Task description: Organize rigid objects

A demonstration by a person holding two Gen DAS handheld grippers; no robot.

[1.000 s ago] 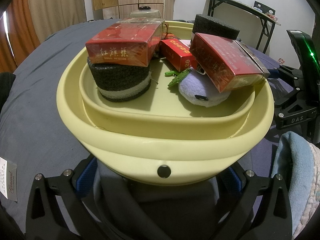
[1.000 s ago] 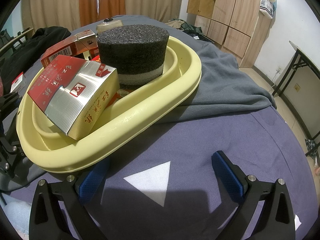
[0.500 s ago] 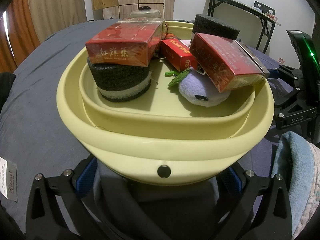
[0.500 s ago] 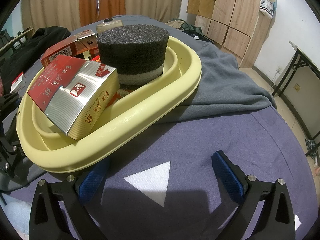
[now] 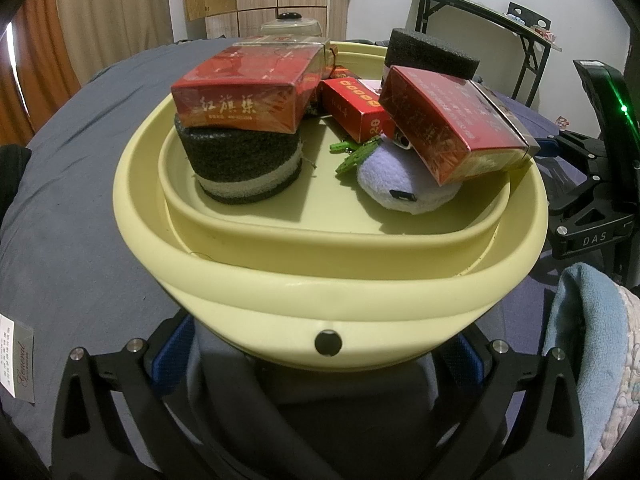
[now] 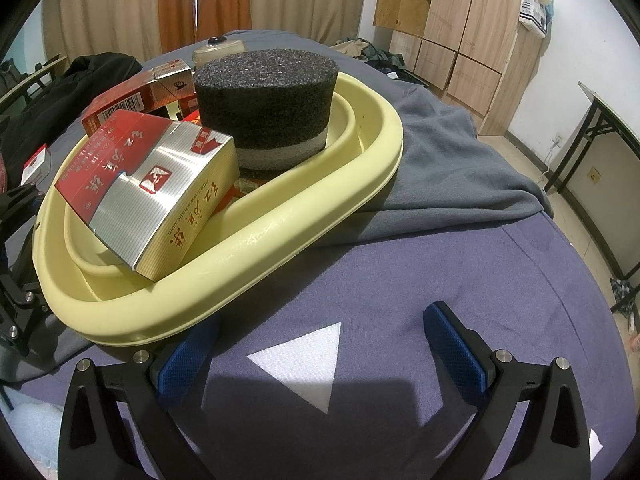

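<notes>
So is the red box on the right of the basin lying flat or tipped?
Tipped: the red box leans on the purple plush, its low end by the yellow basin rim.

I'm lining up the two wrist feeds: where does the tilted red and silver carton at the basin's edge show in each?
Left wrist: the tilted red and silver cardboard carton sits right of centre, propped on a lavender plush toy.
Right wrist: the same carton sits left of centre, silver face toward the camera.
Shared landmark: the pale yellow plastic basin, and the black foam cylinder behind the carton.

"DAS" on right gripper (image 5: 592, 236); "20" on small red box (image 5: 354, 108)
</notes>
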